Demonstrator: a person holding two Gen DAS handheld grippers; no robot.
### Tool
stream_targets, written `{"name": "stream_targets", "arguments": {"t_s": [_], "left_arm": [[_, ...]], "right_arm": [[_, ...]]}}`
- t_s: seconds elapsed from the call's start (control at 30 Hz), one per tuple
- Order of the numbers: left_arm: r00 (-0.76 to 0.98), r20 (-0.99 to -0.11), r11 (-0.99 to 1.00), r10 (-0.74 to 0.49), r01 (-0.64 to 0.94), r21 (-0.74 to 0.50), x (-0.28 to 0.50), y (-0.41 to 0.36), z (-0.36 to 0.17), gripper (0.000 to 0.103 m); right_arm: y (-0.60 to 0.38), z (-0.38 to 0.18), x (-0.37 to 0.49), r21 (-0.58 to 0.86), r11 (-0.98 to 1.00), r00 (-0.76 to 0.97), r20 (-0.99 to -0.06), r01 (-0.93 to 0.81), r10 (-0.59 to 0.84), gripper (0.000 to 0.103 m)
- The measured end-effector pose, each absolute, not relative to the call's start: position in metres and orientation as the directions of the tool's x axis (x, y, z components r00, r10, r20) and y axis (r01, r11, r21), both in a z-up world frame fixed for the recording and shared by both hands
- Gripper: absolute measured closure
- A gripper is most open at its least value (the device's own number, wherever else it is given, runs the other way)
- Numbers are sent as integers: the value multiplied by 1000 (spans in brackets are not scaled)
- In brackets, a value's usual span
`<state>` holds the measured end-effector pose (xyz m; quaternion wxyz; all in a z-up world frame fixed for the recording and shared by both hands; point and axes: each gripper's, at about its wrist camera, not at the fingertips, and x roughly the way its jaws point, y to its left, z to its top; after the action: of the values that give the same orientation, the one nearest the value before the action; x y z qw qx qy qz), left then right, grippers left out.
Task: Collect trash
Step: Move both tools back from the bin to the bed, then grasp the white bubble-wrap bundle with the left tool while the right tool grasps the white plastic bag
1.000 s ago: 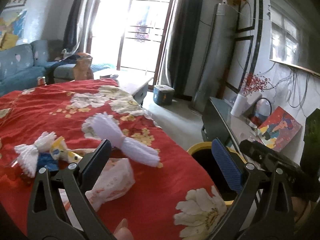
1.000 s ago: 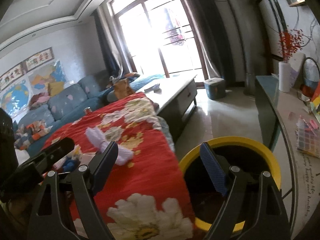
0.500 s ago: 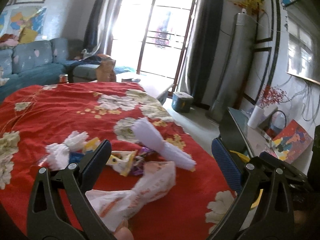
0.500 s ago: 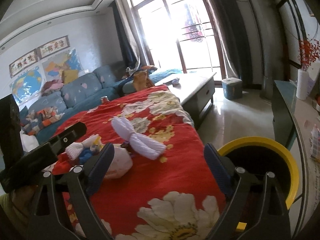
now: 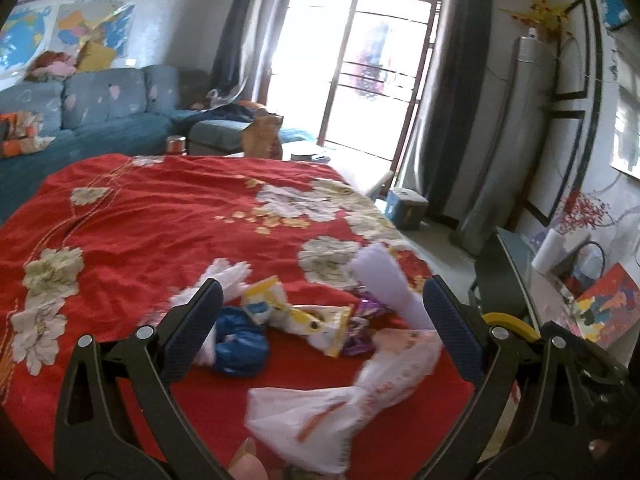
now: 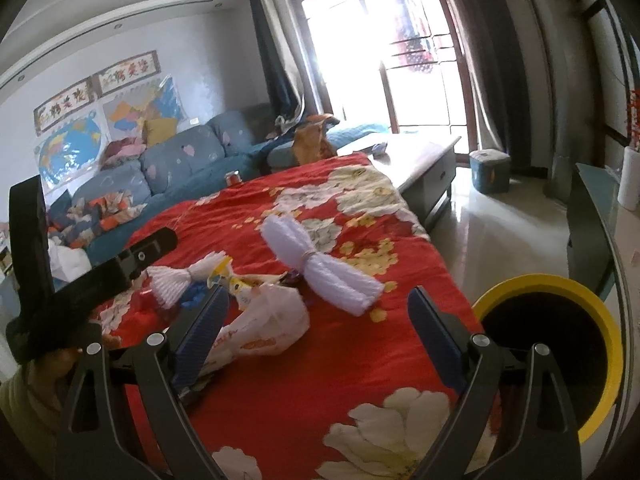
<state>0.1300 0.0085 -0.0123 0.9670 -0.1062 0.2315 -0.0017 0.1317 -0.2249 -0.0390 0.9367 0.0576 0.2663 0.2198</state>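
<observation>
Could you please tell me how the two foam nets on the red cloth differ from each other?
The lavender net is larger than the white net. The lavender one lies apart on bare cloth, nearer the yellow bin; the white one sits within the wrapper pile, beside a blue wrapper. Both are tied at the middle and flare at the ends.

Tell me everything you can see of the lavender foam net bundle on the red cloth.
The lavender foam net bundle is a ribbed, soft-looking mesh sleeve cinched at its middle by a thin band, so both ends flare like a bow. It lies flat and diagonal on the red floral cloth, near the edge by the yellow-rimmed bin. A purple wrapper seems to touch its near end. Neither gripper touches it.
</observation>
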Motion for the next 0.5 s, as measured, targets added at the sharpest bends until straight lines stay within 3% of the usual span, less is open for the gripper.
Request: {"name": "stream_targets", "arguments": {"t_s": [0.37, 0.5], "left_arm": [[867, -498, 973, -2, -113, -201, 136, 57, -19, 11], [858, -513, 975, -14, -101, -196, 140, 67, -20, 22]], "right_arm": [[-189, -63, 155, 243, 876, 679, -558, -416, 477, 15], [-175, -73, 169, 257, 870, 645, -590, -421, 486, 15]]}}
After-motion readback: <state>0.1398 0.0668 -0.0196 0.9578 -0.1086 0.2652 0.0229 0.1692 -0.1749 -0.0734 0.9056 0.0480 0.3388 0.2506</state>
